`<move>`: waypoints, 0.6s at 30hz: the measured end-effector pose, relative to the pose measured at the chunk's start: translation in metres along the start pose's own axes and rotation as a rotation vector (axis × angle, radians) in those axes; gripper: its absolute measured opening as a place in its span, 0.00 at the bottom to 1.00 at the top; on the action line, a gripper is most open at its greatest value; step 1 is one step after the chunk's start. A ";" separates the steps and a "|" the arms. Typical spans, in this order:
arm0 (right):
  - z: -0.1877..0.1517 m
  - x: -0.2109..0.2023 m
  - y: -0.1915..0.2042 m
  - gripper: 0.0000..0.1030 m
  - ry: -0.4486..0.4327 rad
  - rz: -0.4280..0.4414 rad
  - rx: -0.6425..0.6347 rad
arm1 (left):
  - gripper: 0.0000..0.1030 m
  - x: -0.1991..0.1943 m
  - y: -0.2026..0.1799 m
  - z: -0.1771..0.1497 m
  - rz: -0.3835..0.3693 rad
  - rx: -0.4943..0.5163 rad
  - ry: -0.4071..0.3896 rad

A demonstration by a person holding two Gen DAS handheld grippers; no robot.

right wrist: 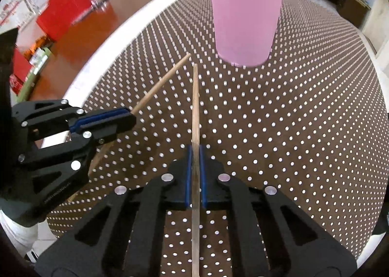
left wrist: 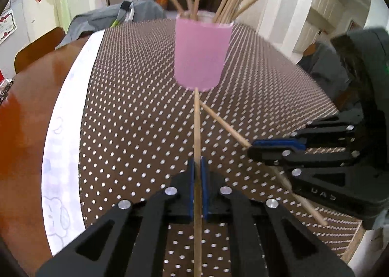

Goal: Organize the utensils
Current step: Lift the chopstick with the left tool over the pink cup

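Note:
A pink cup point(left wrist: 202, 53) holding several wooden chopsticks stands on the brown dotted mat point(left wrist: 136, 116); it also shows in the right wrist view point(right wrist: 245, 19). My left gripper point(left wrist: 198, 162) is shut on a chopstick point(left wrist: 197, 131) that points at the cup's base. My right gripper point(right wrist: 195, 150) is shut on another chopstick point(right wrist: 195, 107), its tip short of the cup. The right gripper point(left wrist: 252, 149) appears at the right of the left wrist view with its chopstick point(left wrist: 223, 122). The left gripper point(right wrist: 131, 116) appears at the left of the right wrist view with its chopstick point(right wrist: 165, 80).
The mat lies on a white cloth point(left wrist: 65, 116) over a reddish wooden table point(left wrist: 26, 97). Red boxes point(right wrist: 65, 2) stand on the table at the far left. A chair point(left wrist: 36, 51) and a grey jacket point(left wrist: 97, 19) are beyond the table.

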State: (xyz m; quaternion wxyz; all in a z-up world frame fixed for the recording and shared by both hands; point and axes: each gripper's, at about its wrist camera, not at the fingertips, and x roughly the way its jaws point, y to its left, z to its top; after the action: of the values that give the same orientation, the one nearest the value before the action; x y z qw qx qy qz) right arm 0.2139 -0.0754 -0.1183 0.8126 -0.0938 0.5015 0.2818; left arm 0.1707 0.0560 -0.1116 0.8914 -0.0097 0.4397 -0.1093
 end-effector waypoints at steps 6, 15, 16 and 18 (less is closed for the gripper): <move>-0.025 -0.042 -0.017 0.06 -0.148 0.035 0.032 | 0.05 -0.029 -0.007 0.009 -0.064 -0.015 -0.156; -0.037 -0.113 -0.040 0.06 -0.395 0.085 0.088 | 0.05 -0.069 -0.030 0.023 -0.121 0.009 -0.393; -0.036 -0.118 -0.043 0.06 -0.417 0.089 0.094 | 0.05 -0.071 -0.031 0.025 -0.121 0.013 -0.410; -0.036 -0.129 -0.047 0.06 -0.460 0.091 0.099 | 0.06 -0.074 -0.035 0.029 -0.133 0.019 -0.447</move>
State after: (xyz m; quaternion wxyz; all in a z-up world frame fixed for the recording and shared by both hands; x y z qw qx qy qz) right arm 0.1689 -0.1761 -0.0299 0.8956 0.0354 0.3200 0.3072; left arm 0.1429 0.0344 -0.0323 0.9575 -0.0542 0.2288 -0.1673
